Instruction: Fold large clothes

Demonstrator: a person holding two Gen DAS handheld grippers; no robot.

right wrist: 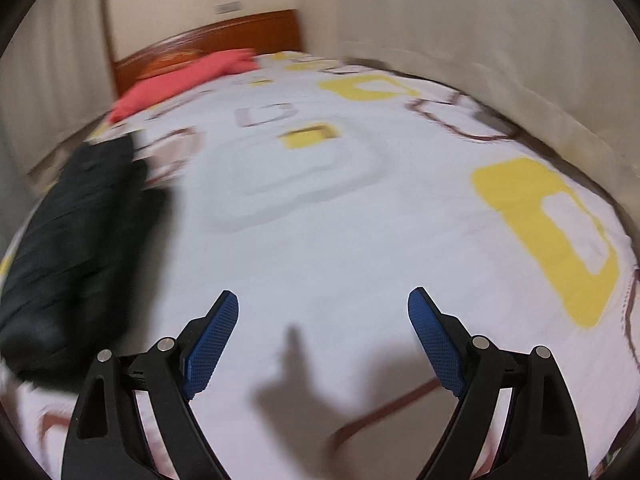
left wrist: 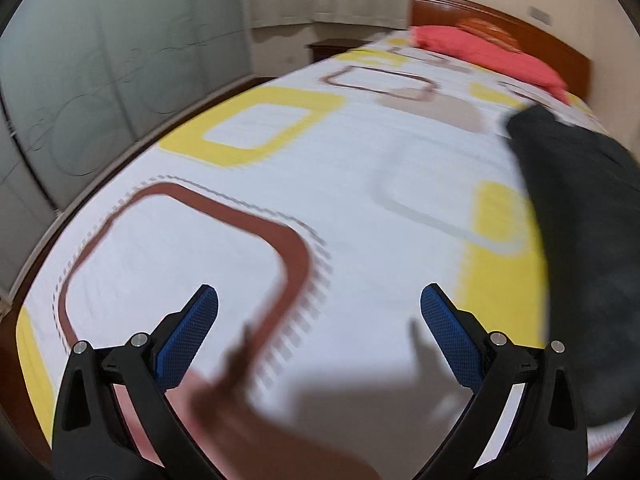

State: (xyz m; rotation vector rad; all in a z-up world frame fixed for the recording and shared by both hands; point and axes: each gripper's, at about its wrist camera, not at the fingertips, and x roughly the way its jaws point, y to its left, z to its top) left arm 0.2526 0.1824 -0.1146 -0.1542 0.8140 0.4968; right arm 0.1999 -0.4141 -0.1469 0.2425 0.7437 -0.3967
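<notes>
You are sitting between grasps, judging by the empty tools: left gripper [left wrist: 319, 312] and right gripper [right wrist: 323, 312] are both hanging over the patterned bedsheet [left wrist: 360, 160], jaws spread wide, holding nothing. The dark garment [left wrist: 580, 240] is lying bunched between the two grippers, toward the red pillow [right wrist: 180, 80]. Next you are likely needing to swing inward and pinch an edge. Both views are motion-blurred.
</notes>
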